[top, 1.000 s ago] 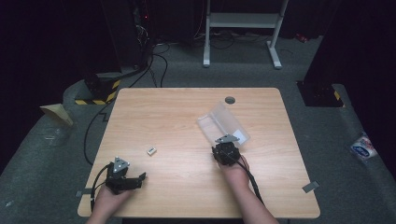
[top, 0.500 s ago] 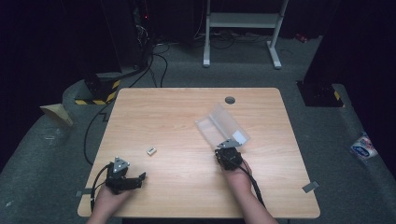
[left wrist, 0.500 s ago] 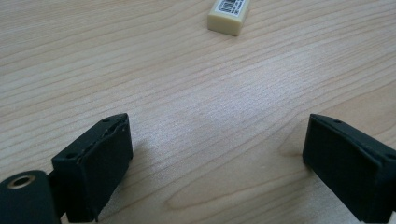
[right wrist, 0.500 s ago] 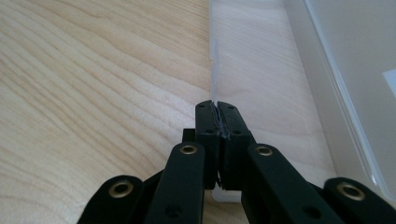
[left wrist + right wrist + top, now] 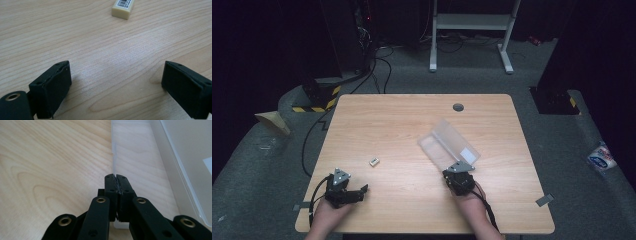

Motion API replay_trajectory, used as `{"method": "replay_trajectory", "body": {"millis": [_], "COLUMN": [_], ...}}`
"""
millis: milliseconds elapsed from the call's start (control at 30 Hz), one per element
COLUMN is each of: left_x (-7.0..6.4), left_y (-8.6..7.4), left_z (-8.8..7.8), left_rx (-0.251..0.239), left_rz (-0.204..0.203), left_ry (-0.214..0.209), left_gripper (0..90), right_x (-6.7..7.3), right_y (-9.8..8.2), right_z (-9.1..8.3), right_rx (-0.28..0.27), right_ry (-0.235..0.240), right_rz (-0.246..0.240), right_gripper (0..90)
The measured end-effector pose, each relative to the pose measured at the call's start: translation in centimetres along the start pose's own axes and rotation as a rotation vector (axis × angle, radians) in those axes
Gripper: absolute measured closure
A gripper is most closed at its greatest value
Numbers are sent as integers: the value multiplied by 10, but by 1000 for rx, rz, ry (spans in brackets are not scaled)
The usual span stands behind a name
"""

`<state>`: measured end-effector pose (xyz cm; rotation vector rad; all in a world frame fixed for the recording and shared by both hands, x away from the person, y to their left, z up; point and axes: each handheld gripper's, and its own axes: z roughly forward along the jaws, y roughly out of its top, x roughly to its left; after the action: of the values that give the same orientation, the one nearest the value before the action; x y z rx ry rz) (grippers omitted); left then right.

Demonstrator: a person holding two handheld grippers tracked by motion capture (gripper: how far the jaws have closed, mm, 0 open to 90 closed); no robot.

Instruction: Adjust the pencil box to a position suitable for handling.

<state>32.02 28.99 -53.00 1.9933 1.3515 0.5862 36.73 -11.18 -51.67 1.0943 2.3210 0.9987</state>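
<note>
At the near edge of the table, the left gripper rests low over the wood with its jaws wide apart and nothing between them. It points toward the small eraser, which lies flat on the bare wood a little ahead of it, apart from both pads. I judge that the jaws stand open like this so they can go around the eraser when the hand advances.

More to the right, the right gripper has its jaws pressed fully together. They have just been closing, and in the right gripper view no object sits between the pads. The tips are at the near edge of the clear plastic case, just over its flat tray half. Whether they touch the plastic, I cannot tell. A closed tip is narrow, so it probably serves to push or steady the case.

The case lies open on the right half of the table, with its lid raised at an angle. It is well apart from the eraser, and it seems open in order to receive it.
</note>
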Motion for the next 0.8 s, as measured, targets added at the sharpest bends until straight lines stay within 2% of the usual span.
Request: {"method": "replay_trajectory", "body": {"millis": [233,300,333,433,467,533,667,700,800], "left_x": [0,0,0,0,0,0,0,0,0], "left_y": [0,0,0,0,0,0,0,0,0], "left_z": [0,0,0,0,0,0,0,0,0], "left_rx": [-1,-1,-3,-3,-1,-1,-4,-4,-4], "left_rz": [-2,0,-3,-4,-2,-2,-5,-6,-6], "left_ry": [1,4,3,2,2,2,3,3,3], "left_gripper": [95,96,97,97,97,97,97,97,97], "right_x": [6,6,5,5,2,1,-9,-15,-22], "right_y": [-12,-12,-12,-13,-12,-12,-14,-16,-19], "right_z": [-12,-13,-15,-19,-24,-27,-36,-38,-38], "right_rx": [-18,-29,-43,-68,-96,-108,-138,-137,-128], "right_ry": [6,6,8,2,6,7,-31,-67,-90], "right_rz": [-22,-14,-14,-6,16,26,52,61,89], "right_gripper": [871,836,782,750,716,700,693,702,699]}}
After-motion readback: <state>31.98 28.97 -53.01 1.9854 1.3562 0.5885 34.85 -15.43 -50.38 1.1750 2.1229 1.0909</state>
